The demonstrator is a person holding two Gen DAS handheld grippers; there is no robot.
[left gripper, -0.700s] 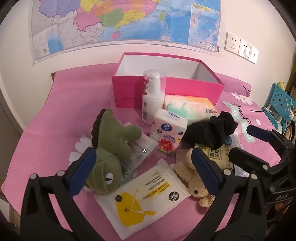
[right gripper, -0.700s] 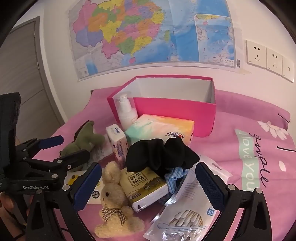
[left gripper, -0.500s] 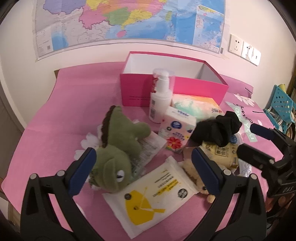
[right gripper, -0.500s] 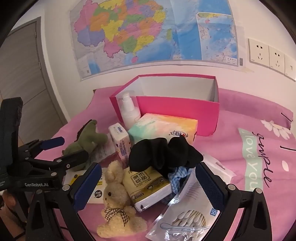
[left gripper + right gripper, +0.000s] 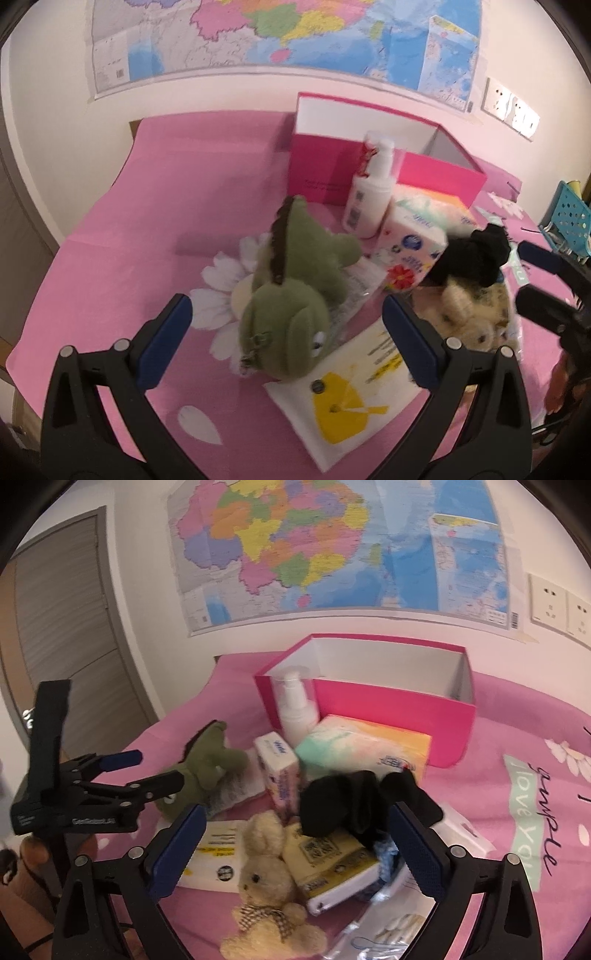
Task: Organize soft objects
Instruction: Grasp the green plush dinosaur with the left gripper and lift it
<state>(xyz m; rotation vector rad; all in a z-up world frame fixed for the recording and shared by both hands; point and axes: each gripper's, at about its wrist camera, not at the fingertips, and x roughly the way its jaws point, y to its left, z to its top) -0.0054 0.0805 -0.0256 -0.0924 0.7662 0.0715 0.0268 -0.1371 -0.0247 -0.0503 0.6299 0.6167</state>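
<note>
Lying face-down among the clutter in front of the pink box [image 5: 384, 162]: green dinosaur plush [image 5: 295, 295], tail toward the box, head toward the camera, resting partly on a clear packet and just touching the white-and-yellow wipes pack [image 5: 343, 402]. Hovering low over that plush: left claw [image 5: 284, 339], spread wide with nothing held, blue pads [image 5: 166, 339] flanking the plush's head without touching it; in the right wrist view, the same left claw [image 5: 147, 771] reaching in level from the left of the box, fingers pointing at the dinosaur [image 5: 207, 760], a bare hand gripping the handle below. Sitting further from the box, toward the right camera: cream bunny plush [image 5: 266, 893], upright with a checked bow, beside a yellow tissue pack [image 5: 332, 864]. Draping over that tissue pack: black sock bundle [image 5: 354, 805]. Poised above bunny and tissue pack: right claw [image 5: 295, 849], likewise wide open and holding nothing, tilting down toward the pile. Standing against the box's front wall: white pump bottle [image 5: 295, 709], with a pastel tissue box [image 5: 365, 746] and a small floral tissue packet [image 5: 280, 771] just in front. Covering everything underneath: pink flowered bedsheet [image 5: 155, 229].
</note>
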